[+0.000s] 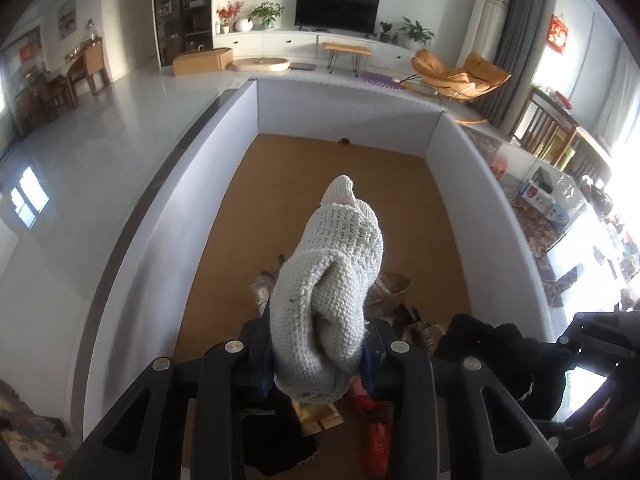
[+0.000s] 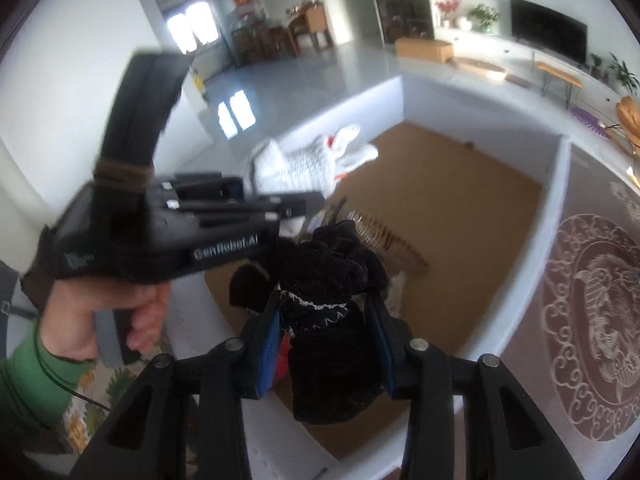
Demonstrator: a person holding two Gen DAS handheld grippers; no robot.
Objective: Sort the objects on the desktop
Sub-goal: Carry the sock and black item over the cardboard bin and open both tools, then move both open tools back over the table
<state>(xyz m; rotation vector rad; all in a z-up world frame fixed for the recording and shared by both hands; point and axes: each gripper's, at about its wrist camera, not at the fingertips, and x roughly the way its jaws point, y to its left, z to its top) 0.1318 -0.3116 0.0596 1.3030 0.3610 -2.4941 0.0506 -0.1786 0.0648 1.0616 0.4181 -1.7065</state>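
White walls (image 1: 192,184) ring the brown desk (image 1: 312,168); left gripper (image 1: 316,354) clamps a white knitted glove (image 1: 332,276), right gripper (image 2: 326,344) a black glove (image 2: 332,280).

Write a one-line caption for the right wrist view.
Right gripper holds a black glove above the white-walled bin; left gripper alongside carries a white glove.

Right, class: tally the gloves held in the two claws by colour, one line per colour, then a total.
White gloves: 1, in the left claw
Black gloves: 1, in the right claw
Total: 2
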